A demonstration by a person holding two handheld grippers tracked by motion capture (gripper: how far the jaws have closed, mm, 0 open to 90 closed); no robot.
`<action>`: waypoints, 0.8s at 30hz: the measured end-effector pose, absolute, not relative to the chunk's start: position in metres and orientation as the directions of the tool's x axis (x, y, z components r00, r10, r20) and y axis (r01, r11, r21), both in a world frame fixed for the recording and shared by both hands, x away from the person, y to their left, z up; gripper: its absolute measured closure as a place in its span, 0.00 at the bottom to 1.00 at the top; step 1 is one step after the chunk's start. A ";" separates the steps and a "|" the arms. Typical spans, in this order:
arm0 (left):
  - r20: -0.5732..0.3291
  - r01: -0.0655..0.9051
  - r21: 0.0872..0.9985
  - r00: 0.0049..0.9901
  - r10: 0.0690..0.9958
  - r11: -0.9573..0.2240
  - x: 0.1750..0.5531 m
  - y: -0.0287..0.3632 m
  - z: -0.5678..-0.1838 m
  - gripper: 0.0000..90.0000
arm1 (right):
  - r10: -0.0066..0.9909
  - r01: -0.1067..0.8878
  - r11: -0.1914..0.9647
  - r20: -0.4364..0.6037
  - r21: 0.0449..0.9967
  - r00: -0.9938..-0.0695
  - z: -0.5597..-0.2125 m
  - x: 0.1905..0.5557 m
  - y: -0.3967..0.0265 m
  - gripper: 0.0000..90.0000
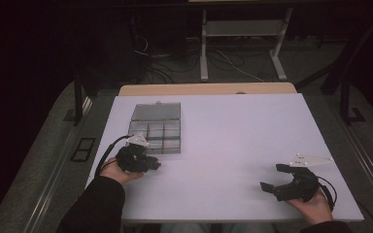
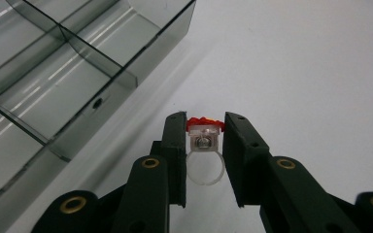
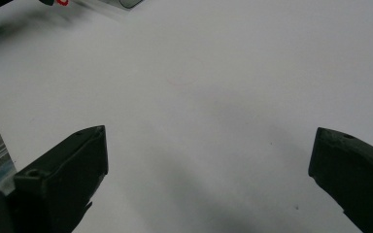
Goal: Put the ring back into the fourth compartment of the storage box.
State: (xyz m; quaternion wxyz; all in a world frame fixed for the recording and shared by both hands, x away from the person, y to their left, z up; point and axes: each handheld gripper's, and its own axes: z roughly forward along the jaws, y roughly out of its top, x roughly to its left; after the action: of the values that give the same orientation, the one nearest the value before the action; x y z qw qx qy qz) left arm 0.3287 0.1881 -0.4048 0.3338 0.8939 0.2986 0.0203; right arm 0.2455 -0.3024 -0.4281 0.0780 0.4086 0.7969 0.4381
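1. High view: white table [image 1: 223, 145], bare at centre.
2. Compartment box [image 1: 155, 130], lid up, at 11 o'clock.
3. Right gripper [image 1: 273, 177] at 4 o'clock, jaws spread wide, holding nothing.
4. Left gripper [image 2: 204, 133] at 8 o'clock, just beside box, clenched on red-topped clear ring [image 2: 204, 145].

White table [image 1: 233, 141], compartment box [image 1: 156, 129]

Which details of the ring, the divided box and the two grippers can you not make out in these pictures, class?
- Ring, left gripper view: the left gripper's jaws cover its sides; its red top is mostly hidden behind the clear setting.
- Ring, high view: too small, hidden by the left gripper.
- Compartment box, left gripper view: cut off by the frame edges.
- Right gripper, right gripper view: jaw bases cut off by the bottom edge.
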 end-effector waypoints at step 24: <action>-0.138 0.498 0.651 0.820 0.555 -0.573 0.337 0.200 -0.369 0.78 | 0.717 0.584 0.282 0.238 0.761 -0.656 -0.428 0.245 -0.302 0.00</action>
State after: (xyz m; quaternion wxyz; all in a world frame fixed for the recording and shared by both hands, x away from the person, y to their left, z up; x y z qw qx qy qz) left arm 0.3373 0.2000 -0.3690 0.3537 0.8859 0.2972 0.0407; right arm 0.2449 -0.3021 -0.4282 0.0755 0.4080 0.7971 0.4387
